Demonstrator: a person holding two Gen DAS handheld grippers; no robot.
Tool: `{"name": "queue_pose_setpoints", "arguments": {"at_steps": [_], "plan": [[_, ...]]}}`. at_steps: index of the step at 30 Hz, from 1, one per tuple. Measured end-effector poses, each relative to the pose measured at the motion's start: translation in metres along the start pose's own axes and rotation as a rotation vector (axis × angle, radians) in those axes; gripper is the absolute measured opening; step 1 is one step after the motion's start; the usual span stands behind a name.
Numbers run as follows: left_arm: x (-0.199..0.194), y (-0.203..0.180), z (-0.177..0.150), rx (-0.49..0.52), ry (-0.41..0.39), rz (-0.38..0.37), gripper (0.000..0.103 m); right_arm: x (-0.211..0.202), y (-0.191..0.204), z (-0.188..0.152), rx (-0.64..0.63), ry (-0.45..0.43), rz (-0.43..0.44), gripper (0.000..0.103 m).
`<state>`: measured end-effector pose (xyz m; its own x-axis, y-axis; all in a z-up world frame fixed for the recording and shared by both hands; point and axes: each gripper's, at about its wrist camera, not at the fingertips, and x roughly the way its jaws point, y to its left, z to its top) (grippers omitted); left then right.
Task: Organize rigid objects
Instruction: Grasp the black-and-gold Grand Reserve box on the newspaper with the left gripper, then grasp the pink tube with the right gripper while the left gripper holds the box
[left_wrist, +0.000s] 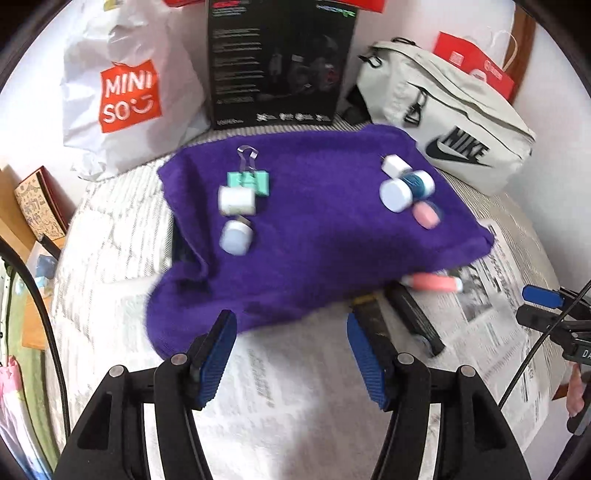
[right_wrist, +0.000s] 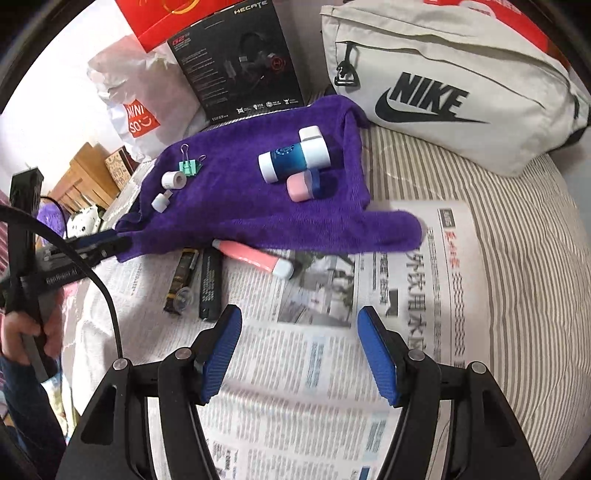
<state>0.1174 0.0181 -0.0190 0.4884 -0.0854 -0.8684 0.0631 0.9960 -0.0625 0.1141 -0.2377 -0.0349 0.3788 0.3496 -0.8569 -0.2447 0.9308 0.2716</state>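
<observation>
from the left wrist: left gripper low in the frame, blue pads spread apart with nothing between them, above newspaper near the front edge of a purple cloth. on the cloth, two small clusters well apart: to the left a green binder clip touching a white roll, with a small white cap just below; to the right a small white block, a blue and white bottle and a pink-capped container all bunched together. a pink tube half under the cloth's front edge, beside a black bar and a dark yellow-marked stick, partly hidden by the gripper's right finger. behind the cloth, a white shopping bag, a black box standing upright, a grey waist bag and a red paper bag. right gripper's blue tip at the right edge. from the right wrist: right gripper also spread wide and empty, over open newspaper on a striped bedcover. same cloth ahead, the bottle lying on its side against the white block, pink-capped container touching it in front; clip, roll and cap further left. pink tube on the paper just off the cloth's edge, with the dark stick and black bar side by side to its left. grey bag, black box and white bag along the back. left gripper at the left edge touching the cloth's corner, jaws not readable here, a hand on its handle.
</observation>
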Motion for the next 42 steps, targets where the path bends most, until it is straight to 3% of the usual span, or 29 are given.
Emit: {"name": "queue_pose_setpoints", "arguments": {"at_steps": [7,13,16,23,27,31,39,42], "plan": [[0.03,-0.029,-0.014,-0.011,0.064,-0.052,0.06,-0.014,-0.009,-0.019,0.029,-0.012,0.009,0.065],[0.045,-0.043,-0.01,0.004,0.097,-0.048,0.06,-0.017,-0.018,-0.028,0.044,-0.008,0.011,0.065],[0.052,-0.047,-0.009,0.023,0.114,0.0,0.06,-0.017,-0.021,-0.03,0.056,-0.006,0.019,0.065],[0.051,-0.042,-0.013,0.063,0.121,0.053,0.06,-0.012,-0.02,-0.033,0.046,0.002,0.028,0.065],[0.049,-0.038,-0.016,0.068,0.109,0.038,0.06,-0.006,-0.019,-0.036,0.046,0.014,0.036,0.065],[0.052,-0.049,-0.017,0.149,0.08,0.04,0.06,0.0,-0.017,-0.037,0.037,0.033,0.029,0.065],[0.05,-0.057,-0.02,0.219,0.063,-0.022,0.029,0.007,-0.02,-0.036,0.038,0.05,0.005,0.065],[0.05,-0.057,-0.021,0.24,0.068,-0.032,0.023,0.01,-0.02,-0.036,0.03,0.057,-0.001,0.065]]}}
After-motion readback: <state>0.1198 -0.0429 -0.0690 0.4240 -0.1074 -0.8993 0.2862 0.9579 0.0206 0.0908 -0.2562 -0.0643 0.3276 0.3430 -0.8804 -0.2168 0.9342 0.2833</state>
